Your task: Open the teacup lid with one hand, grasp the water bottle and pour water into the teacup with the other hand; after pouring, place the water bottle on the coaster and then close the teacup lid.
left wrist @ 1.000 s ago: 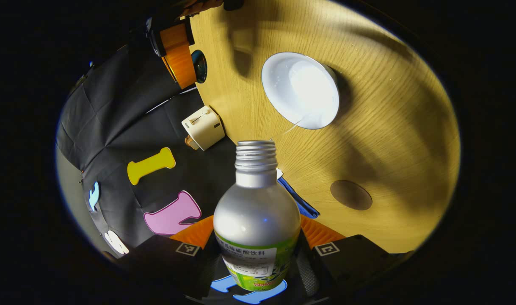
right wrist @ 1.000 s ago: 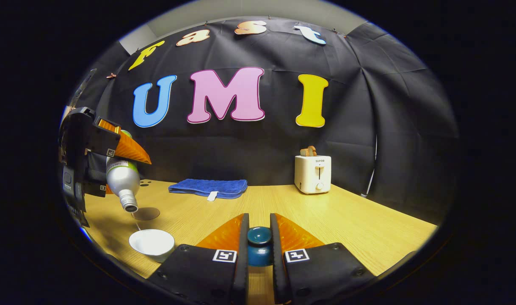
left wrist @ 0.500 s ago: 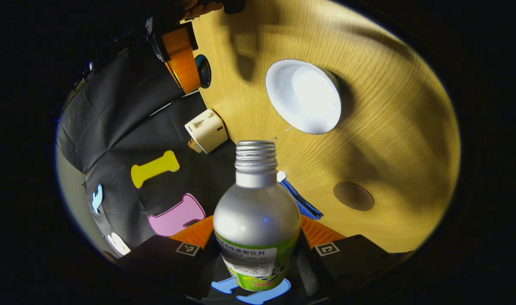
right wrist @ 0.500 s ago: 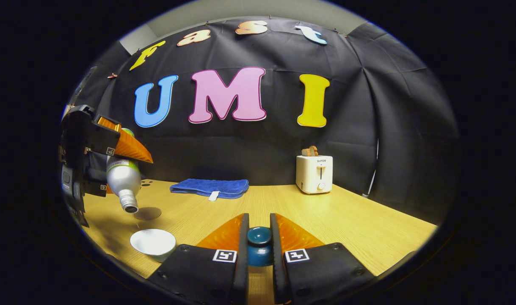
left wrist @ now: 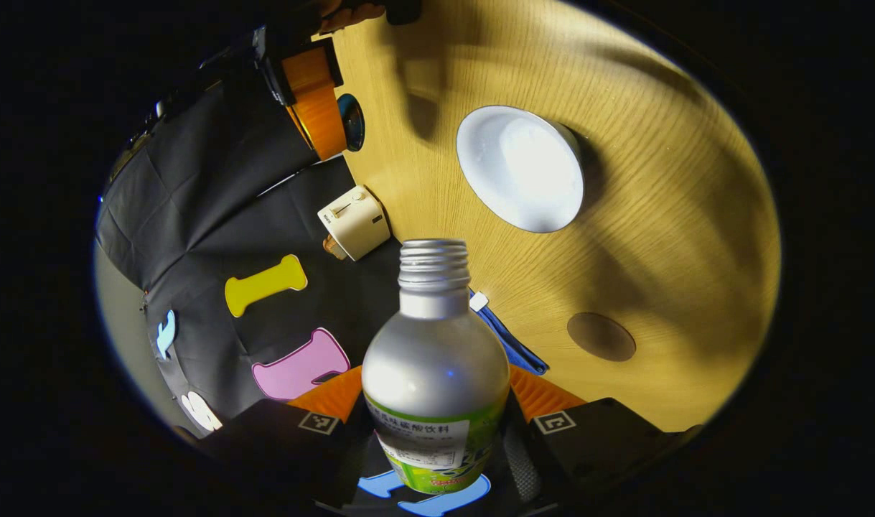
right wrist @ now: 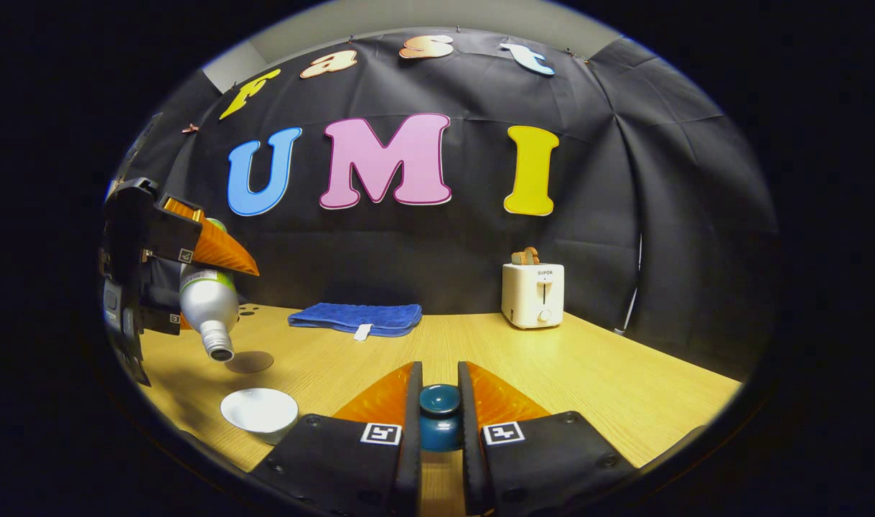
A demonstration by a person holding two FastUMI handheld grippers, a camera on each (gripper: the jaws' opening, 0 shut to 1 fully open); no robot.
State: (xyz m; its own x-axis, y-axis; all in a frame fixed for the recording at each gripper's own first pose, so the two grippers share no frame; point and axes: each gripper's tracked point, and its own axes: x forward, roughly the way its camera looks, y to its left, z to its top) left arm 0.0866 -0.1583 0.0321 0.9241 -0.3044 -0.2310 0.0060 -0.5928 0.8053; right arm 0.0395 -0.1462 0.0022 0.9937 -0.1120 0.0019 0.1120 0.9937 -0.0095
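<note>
My left gripper is shut on a silver water bottle with a green label and no cap. The bottle hangs tilted, mouth down, above and behind the white teacup. No water runs from its mouth. The open teacup lies beyond the bottle's mouth in the left gripper view. A round brown coaster lies on the wooden table past the cup. My right gripper is shut on the dark teal teacup lid, held above the table right of the cup; it also shows far off as the other gripper.
A folded blue cloth lies at the back of the table. A white toaster with bread in it stands at the back right. The coaster sits behind the cup.
The thin stream of water into the teacup has stopped. The bottle has risen slightly and tipped back a little. The right gripper with the lid has stayed still.
</note>
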